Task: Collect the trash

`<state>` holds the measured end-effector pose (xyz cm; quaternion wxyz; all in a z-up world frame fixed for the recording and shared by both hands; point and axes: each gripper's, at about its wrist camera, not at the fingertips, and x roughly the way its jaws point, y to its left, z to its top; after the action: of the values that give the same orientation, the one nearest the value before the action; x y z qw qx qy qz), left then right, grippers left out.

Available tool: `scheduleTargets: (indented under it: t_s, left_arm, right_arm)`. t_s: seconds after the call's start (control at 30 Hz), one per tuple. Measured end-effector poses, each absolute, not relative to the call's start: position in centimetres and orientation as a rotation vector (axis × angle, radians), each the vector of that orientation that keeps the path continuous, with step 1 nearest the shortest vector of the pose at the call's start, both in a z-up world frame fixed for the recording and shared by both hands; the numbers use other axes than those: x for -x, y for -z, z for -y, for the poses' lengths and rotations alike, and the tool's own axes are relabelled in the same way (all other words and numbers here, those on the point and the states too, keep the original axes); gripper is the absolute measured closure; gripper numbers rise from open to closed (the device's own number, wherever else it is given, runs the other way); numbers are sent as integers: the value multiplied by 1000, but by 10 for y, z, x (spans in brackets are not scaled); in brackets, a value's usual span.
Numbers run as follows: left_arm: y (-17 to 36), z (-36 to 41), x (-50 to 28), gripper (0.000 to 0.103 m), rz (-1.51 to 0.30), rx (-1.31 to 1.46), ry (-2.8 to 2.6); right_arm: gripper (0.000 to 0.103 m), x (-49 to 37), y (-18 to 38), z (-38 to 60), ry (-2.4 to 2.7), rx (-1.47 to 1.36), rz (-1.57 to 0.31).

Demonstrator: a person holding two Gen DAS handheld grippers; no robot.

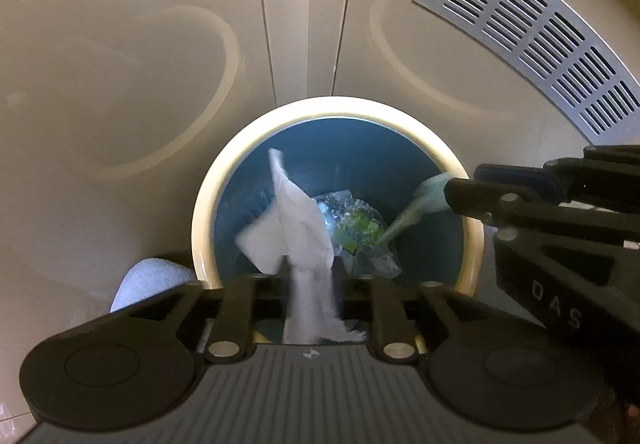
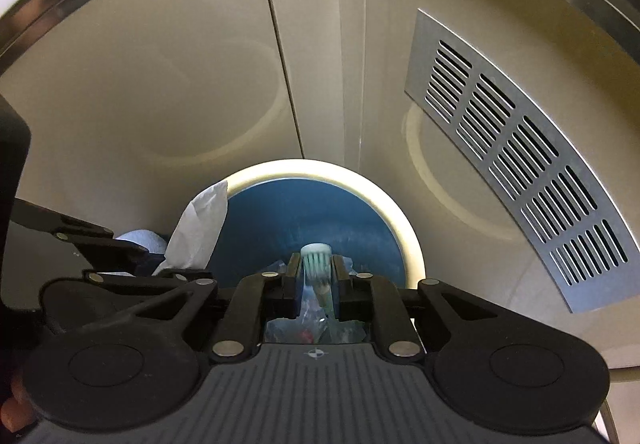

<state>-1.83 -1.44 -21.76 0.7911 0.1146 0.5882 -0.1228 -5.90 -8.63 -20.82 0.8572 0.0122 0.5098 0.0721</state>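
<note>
Both tongs hang over the open mouth of a round bin (image 1: 202, 212), cream at the rim and blue inside, evidently so that whatever they let go drops straight in. Left gripper (image 1: 310, 280): jaws spread, with a white tissue (image 1: 298, 220) passing between them; it looks blurred and loose over the bin, and I judge it released, not pinched. Right gripper (image 2: 316, 276): jaws parted a little, with a pale green toothbrush (image 2: 317, 258) standing between them, bristle head outward; blur on it suggests it is slipping free, and no pad can be seen pressing on it. Crumpled clear plastic with green scraps (image 1: 360, 232) already lies at the bottom of the bin, so collection is well along. A rolled white towel (image 1: 148, 280) sits just beside the bin on its left. A perforated metal vent plate (image 2: 516, 164) is set in the cream panel behind. Writing: raised letters "DAS" on the right gripper's arm in the left view; no brand legible on the trash or bin.
</note>
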Motion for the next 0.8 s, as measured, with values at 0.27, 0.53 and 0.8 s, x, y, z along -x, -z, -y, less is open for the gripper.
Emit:
scheduleTargets:
  t_s: [0.27, 0.53, 0.8]
  left_arm:
    - [215, 2, 9, 1, -1264, -198, 232]
    - [187, -3, 31, 0, -1229, -203, 247]
    - [155, 0, 68, 0, -1118, -254, 253]
  right_arm:
    - [40, 52, 199, 92, -110, -37, -1024]
    - [20, 81, 165, 100, -118, -3, -948]
    - [17, 130, 135, 102, -104, -25, -850]
